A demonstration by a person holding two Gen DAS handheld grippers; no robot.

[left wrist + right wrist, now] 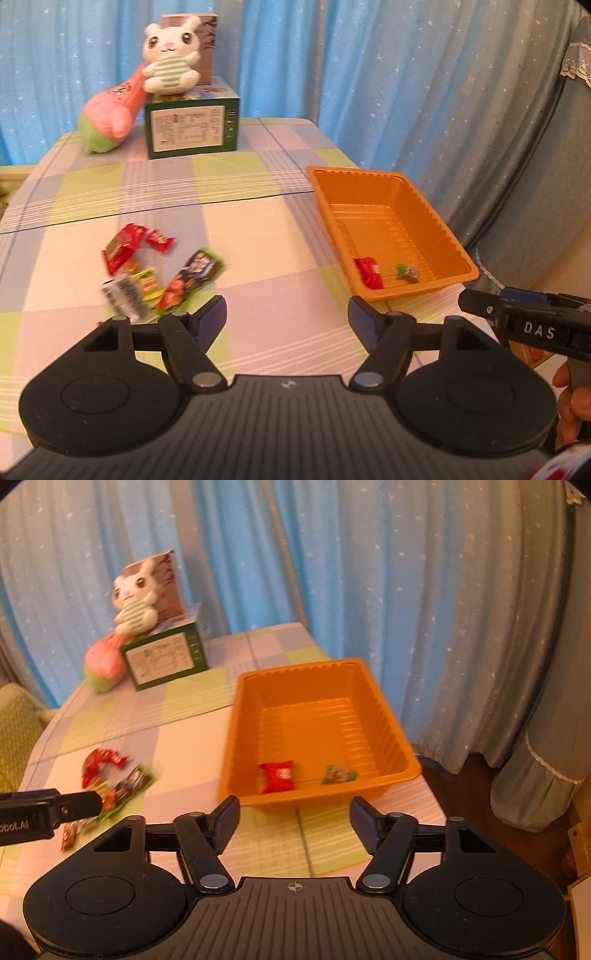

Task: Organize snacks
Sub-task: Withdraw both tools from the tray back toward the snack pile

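The orange tray (391, 738) sits at twelve o'clock from the right gripper (294, 821), holding a red packet (277, 775) and a green-wrapped candy (338, 774). The loose snack pile (147, 273) lies at ten o'clock from the left gripper (287, 319), which looks the nearer one. A long dark-and-orange packet (192, 280) runs from seven to one o'clock. Both grippers stand apart, empty.

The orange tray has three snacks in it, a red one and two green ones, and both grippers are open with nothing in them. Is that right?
Not quite. The orange tray holds two snacks: one red packet and one green-wrapped candy, as the right wrist view shows. The rest is right: the left gripper and right gripper are open and empty.
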